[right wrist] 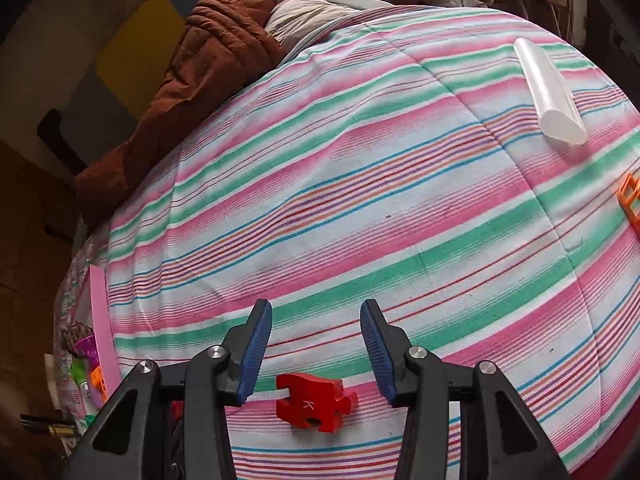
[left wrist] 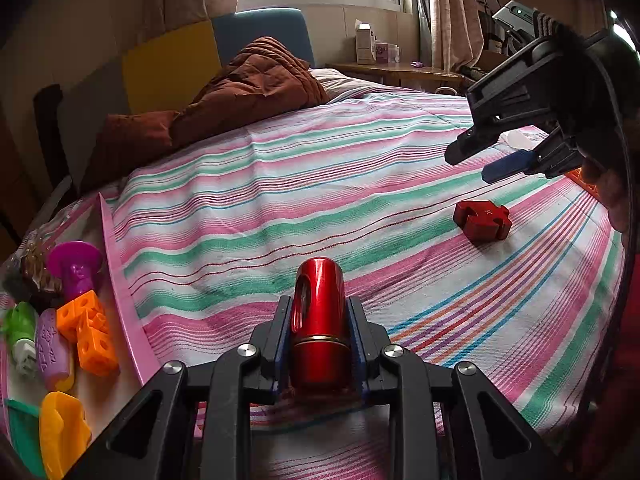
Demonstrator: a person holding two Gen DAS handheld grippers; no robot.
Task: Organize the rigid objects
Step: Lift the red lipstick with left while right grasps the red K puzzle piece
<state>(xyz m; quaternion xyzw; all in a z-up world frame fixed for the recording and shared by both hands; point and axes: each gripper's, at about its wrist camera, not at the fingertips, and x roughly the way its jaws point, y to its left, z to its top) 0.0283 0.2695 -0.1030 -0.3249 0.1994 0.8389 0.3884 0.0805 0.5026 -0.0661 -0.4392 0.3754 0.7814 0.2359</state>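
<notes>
My left gripper (left wrist: 319, 312) is shut on a shiny red metal cylinder (left wrist: 318, 320), holding it above the striped bed cover. A pink-rimmed box (left wrist: 120, 304) at the left holds several plastic toys, among them orange cubes (left wrist: 90, 332) and a purple piece (left wrist: 76, 264). A red puzzle block marked K (left wrist: 482, 220) lies on the cover at the right. My right gripper (right wrist: 316, 340) is open, hovering just above that block (right wrist: 314, 402); it also shows in the left wrist view (left wrist: 476, 164).
A clear plastic tube (right wrist: 550, 92) lies at the far right of the bed. An orange frame piece (right wrist: 630, 200) sits at the right edge. A brown quilt (left wrist: 240, 92) is bunched at the head. A wooden nightstand (left wrist: 396, 70) stands behind.
</notes>
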